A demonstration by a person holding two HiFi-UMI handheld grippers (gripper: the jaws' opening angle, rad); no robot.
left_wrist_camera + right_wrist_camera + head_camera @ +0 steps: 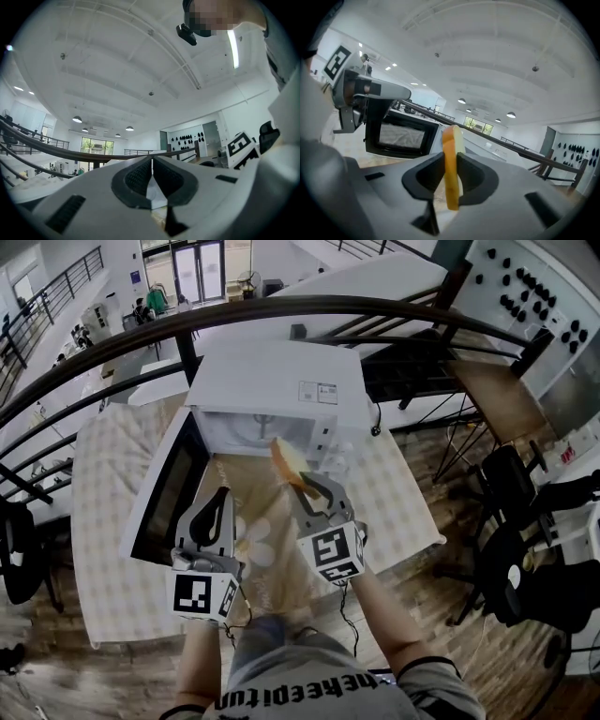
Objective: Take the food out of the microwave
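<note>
Currently, by the look of it, the lift-out step: the food is clear of the oven, and the next move calls for a gentle set-down away from the door.

- Desk (103,521): rectangular, draped in a pale checked cloth with a matte weave.
- Microwave (281,390): white, boxy, smooth shell; stands on the desk.
- Door (169,498): swung wide, with a dark glass pane.
- Right gripper (452,180): grey moulded plastic; its fingers pinch the bread slice on edge.
- Left gripper (151,176): same make, beside the door; its ribbed fingers are pressed together on nothing.
- Bread slice (451,159): flat, with tan crust and pale crumb, probably soft; held in the air just before the open cavity.
</note>
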